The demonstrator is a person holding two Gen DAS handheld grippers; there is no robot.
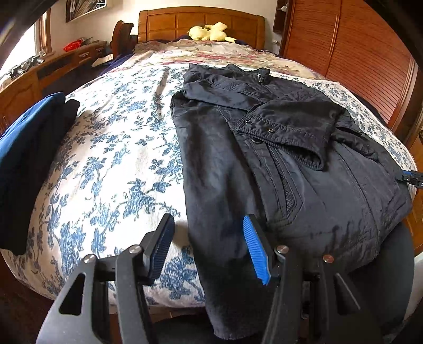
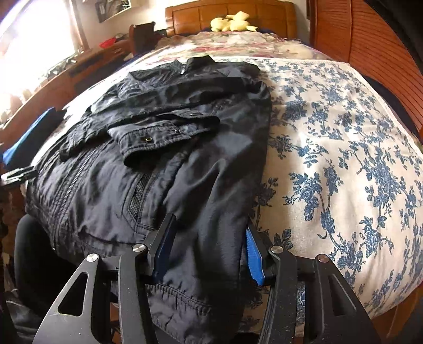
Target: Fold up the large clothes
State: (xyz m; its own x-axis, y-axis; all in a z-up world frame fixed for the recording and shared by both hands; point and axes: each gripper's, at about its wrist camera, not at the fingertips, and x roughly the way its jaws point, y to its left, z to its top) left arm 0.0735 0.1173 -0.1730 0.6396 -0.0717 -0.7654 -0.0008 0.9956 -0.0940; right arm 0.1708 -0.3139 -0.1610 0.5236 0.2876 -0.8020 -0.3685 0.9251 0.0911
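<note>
A wide bed under a white quilt printed with blue flowers [image 1: 111, 148] fills both views, its wooden headboard [image 1: 201, 23] at the far end. On the quilt lies the black nylon zip-up jacket [image 1: 277, 164], front up, both sleeves already crossed over the chest, collar toward the headboard and hem hanging off the near edge. A folded blue and black garment [image 1: 29, 158] sits apart at the quilt's left side. The left gripper [image 1: 211, 247] stands apart, straddling the jacket's left hem edge without pinching it. The right gripper [image 2: 208, 254] likewise stands apart around the right hem corner. If either closes on only the top layer, or one grips late, the hem would likely lift unevenly and the crossed sleeves slide off.
</note>
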